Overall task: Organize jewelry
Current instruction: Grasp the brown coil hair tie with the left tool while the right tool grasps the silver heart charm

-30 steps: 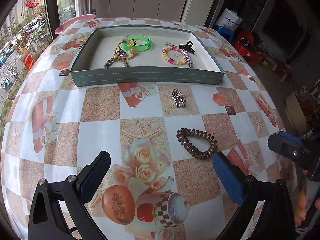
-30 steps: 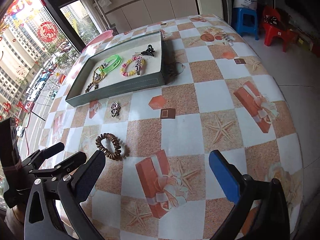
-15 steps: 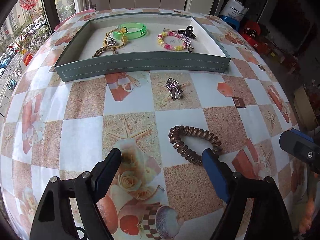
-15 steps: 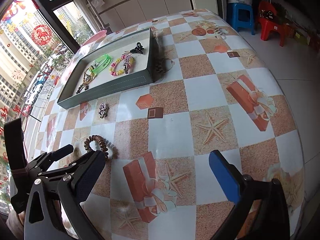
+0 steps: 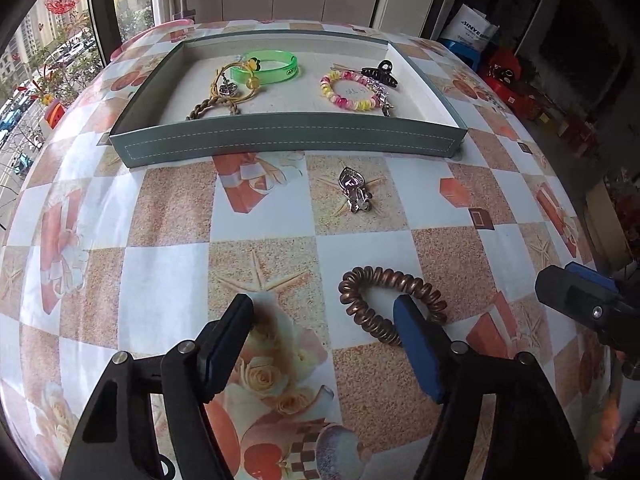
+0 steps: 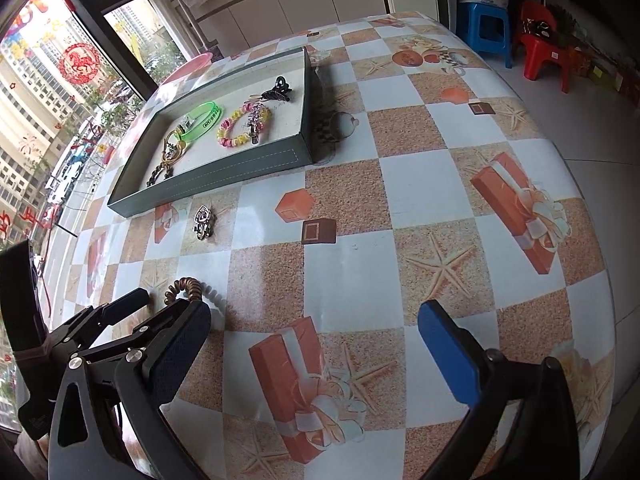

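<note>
Left gripper (image 5: 324,316) low over table (image 5: 160,272), jaws closing, still apart, right finger inside brown spiral hair tie (image 5: 390,304). Right gripper (image 6: 316,328) spread wide, holding nothing.

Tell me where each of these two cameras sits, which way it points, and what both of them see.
Left wrist view: sits on the left hand-held gripper, looking steeply down the table toward the grey tray; its two closing fingers frame the foreground, one over the brown spiral hair tie.
Right wrist view: sits on the right hand-held gripper, angled down across the tablecloth; its open fingers show.
Shared: tray, hair tie, silver charm, and each shows the other gripper at its edge.
</note>
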Demonstrator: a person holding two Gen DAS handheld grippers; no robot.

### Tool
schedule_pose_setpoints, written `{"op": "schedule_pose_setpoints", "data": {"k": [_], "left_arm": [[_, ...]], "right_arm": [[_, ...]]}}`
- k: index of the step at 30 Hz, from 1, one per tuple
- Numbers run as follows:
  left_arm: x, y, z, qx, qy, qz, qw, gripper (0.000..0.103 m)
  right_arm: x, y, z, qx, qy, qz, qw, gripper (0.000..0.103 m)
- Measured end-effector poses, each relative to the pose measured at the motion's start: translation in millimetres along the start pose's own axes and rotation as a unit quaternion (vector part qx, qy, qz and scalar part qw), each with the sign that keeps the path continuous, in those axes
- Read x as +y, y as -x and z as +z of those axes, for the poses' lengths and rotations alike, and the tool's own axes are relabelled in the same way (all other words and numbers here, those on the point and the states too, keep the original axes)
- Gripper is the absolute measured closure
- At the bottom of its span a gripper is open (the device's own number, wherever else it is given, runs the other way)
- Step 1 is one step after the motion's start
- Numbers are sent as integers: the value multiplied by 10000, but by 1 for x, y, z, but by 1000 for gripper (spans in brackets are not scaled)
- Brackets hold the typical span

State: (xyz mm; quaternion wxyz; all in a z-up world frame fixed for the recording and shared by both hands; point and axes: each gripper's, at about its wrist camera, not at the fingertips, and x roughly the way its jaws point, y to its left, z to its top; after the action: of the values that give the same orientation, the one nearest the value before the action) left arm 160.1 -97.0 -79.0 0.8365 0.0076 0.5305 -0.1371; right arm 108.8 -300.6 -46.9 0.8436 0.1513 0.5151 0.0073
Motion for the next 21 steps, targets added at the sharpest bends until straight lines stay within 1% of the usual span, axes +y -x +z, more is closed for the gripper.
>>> {"op": "schedule_pose_setpoints", "data": {"k": [4, 5, 6, 7, 9, 10, 11, 12, 13, 16, 21], "left_arm": [[-2, 0, 0, 19, -20, 26, 10000, 19], [-4, -1, 0, 20, -50, 28, 10000, 21], [-5, -1, -1, 18, -92, 37, 9999, 24], [-7, -1, -1, 16, -151, 94, 9998, 33], [-11, -1, -1, 42, -238, 154, 9996, 35], [-12, -1, 0, 53, -257, 134, 9996, 42], [-13, -1, 0, 48, -295, 146, 9994, 53], [-14, -1, 1, 54, -341, 133, 9993, 57], [-15, -1, 0, 47, -380, 109, 9992, 68], [-13, 1, -2, -18, -428, 90, 9990, 71], [-1, 8, -10, -140, -562, 158, 9982, 72]], "right_arm": [[0, -2, 1, 14, -9, 7, 10000, 0], [1, -2, 1, 16, -7, 12, 10000, 0], [1, -2, 1, 13, 3, 12, 10000, 0], [1, -2, 0, 12, 10, 10, 10000, 0], [0, -2, 0, 15, 4, 9, 10000, 0], [0, -2, 0, 13, -9, 6, 10000, 0], [-1, -2, 1, 11, -23, 5, 10000, 0], [-2, -2, 1, 11, -33, 0, 10000, 0], [-1, -3, 2, 14, -34, -10, 10000, 0], [0, -5, 3, 32, -22, -27, 10000, 0], [13, -19, 8, 141, 79, -40, 9999, 0]]}}
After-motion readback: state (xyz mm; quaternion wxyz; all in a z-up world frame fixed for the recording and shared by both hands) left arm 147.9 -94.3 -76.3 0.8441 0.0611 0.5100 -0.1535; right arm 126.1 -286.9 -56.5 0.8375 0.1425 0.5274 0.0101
